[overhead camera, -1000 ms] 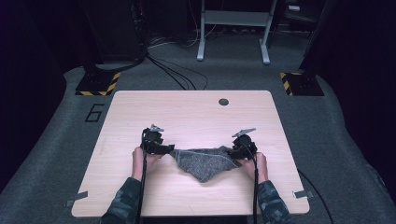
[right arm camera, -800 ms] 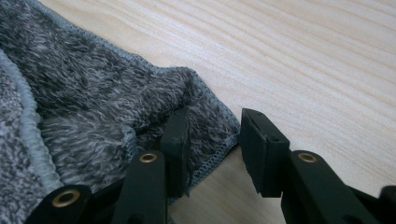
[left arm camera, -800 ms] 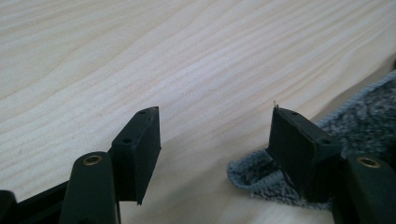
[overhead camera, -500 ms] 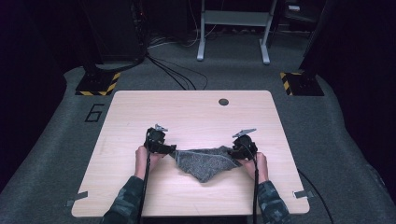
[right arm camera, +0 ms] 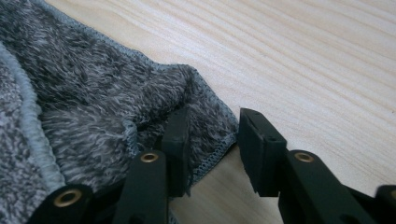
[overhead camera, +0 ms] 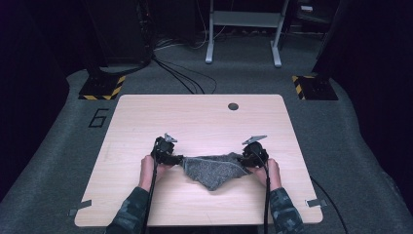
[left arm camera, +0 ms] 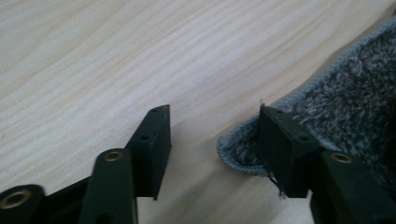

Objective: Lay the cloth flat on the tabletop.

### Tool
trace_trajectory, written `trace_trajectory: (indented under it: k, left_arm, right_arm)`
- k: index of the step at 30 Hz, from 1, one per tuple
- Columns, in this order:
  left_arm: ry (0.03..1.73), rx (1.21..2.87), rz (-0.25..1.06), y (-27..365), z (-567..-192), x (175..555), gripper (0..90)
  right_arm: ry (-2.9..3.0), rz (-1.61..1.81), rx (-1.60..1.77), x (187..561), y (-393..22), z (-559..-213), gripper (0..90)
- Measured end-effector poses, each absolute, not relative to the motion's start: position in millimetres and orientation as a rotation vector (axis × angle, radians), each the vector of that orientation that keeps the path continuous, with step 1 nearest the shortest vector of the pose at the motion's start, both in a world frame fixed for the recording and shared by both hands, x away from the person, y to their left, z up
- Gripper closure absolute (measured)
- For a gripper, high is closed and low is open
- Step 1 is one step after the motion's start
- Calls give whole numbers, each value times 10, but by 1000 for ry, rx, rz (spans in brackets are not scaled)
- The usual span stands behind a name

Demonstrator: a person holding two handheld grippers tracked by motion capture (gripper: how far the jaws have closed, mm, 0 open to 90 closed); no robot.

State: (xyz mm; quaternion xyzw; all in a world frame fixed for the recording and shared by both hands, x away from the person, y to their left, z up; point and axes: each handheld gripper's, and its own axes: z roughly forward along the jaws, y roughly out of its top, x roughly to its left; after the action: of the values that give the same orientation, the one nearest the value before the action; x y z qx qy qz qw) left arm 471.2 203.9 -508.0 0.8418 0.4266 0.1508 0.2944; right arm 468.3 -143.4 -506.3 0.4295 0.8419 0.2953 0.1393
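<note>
High view: both grippers, left gripper [overhead camera: 176,159] and right gripper [overhead camera: 242,159], stand unclamped, closing around grey cloth [overhead camera: 213,168] corners.

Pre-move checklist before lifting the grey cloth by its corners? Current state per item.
1. Left gripper on its corner: not ok. Jaws have just been closing but still stand apart; one sits on the hem, the other on bare wood.
2. Right gripper on its corner: not ok. Jaws have just been closing, the corner lies between them, a gap remains.
3. Grey cloth spread flat: not ok, bunched and sagging toward the person.
4. Table free ahead: ok.
5. Cables clear of the cloth: ok.
</note>
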Motion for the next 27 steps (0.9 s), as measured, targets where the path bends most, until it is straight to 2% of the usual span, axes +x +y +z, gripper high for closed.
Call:
trace_trajectory:
  k: [1, 2, 5, 14, 20, 27]
  left_arm:
    - [1134, 2242, 401, 2026, -5079, 4696, 524]
    - [1126, 2248, 405, 2021, -5075, 4686, 580]
    - [1114, 2242, 406, 2006, -5079, 4664, 649]
    - [1069, 2217, 409, 1971, -5108, 4585, 867]
    - [1073, 2176, 404, 2013, -5105, 4586, 880]
    - [1047, 2124, 432, 2054, -4928, 4510, 881]
  right_arm:
    - [2433, 854, 1241, 4683, -1434, -5063, 673]
    - [2444, 852, 1238, 4680, -1437, -5057, 727]
    - [2451, 870, 1250, 4666, -1415, -5058, 838]
    - [2438, 941, 1281, 4643, -1457, -5088, 883]
    - [2402, 958, 1276, 4628, -1474, -5068, 888]
    - [2296, 1033, 1241, 4535, -1561, -4827, 889]
